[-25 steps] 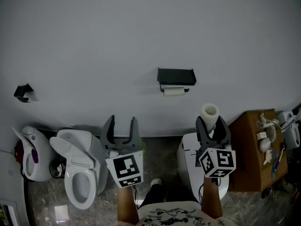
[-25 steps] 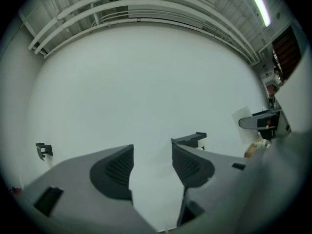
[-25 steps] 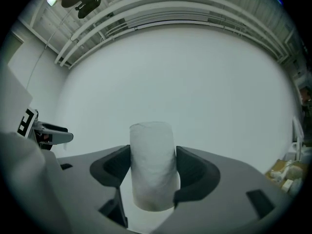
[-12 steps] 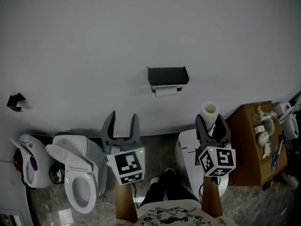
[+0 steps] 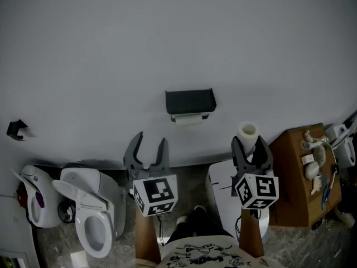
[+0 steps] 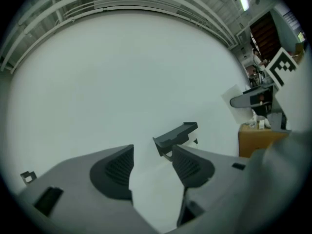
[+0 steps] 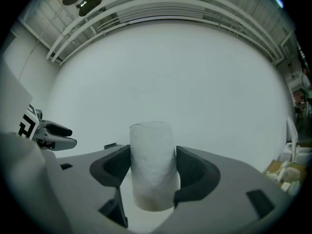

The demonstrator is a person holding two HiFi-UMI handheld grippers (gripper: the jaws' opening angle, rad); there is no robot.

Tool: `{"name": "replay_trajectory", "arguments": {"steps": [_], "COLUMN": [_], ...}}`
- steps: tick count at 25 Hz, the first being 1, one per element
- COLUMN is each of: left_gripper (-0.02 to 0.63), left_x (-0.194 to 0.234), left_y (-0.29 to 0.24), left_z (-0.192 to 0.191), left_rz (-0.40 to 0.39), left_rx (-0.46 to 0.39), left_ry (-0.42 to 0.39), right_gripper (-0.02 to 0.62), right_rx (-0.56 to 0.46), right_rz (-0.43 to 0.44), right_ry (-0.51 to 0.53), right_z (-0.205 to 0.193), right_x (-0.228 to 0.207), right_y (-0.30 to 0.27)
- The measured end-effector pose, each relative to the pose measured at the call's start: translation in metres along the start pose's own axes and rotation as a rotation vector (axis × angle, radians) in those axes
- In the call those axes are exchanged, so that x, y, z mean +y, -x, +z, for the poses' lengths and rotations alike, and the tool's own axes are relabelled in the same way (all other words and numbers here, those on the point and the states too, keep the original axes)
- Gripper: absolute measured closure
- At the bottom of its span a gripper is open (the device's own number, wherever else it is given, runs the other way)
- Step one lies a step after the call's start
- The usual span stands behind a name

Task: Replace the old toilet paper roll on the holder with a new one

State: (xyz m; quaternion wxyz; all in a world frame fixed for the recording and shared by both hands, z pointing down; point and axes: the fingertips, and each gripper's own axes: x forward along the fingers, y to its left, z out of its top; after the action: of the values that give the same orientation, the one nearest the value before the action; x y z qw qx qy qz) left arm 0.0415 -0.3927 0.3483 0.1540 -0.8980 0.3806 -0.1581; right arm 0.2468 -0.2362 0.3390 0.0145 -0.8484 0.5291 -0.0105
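A black holder (image 5: 190, 101) is fixed to the white wall, with a thin, nearly spent old roll (image 5: 188, 120) hanging under it. In the left gripper view the holder (image 6: 175, 135) shows just beyond the jaws. My left gripper (image 5: 146, 148) is open and empty, below and left of the holder. My right gripper (image 5: 251, 147) is shut on a full new toilet paper roll (image 5: 248, 134), held upright to the holder's lower right. The right gripper view shows the new roll (image 7: 152, 165) clamped between both pads.
A white toilet (image 5: 92, 214) with its lid up stands at the lower left, a white appliance (image 5: 30, 196) beside it. A white unit (image 5: 230, 200) sits below my right gripper. A wooden cabinet (image 5: 295, 175) with small items stands at the right. A small black wall hook (image 5: 16, 129) is far left.
The view has shifted, so the holder now appears further left and higher. My left gripper has risen slightly towards the holder. The right gripper still holds the new roll in the same place.
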Motion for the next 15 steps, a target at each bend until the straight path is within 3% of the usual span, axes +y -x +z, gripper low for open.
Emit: {"name": "replay_trajectory", "arguments": {"steps": [8, 15], "left_gripper": [0.376, 0.376], "left_x": [-0.032, -0.060], "left_y": [-0.035, -0.058], "left_z": [-0.002, -0.005], "left_rz": [-0.051, -0.071], "left_rx": [0.080, 0.142], "left_ry": [-0.251, -0.527], "right_gripper": [0.299, 0.299], "right_rx": [0.005, 0.012], "right_rz": [-0.035, -0.059], "right_ry": [-0.020, -0.038], "right_z": [-0.005, -0.013], "right_x": [-0.032, -0.051], "right_y": [-0.014, -0.019]}}
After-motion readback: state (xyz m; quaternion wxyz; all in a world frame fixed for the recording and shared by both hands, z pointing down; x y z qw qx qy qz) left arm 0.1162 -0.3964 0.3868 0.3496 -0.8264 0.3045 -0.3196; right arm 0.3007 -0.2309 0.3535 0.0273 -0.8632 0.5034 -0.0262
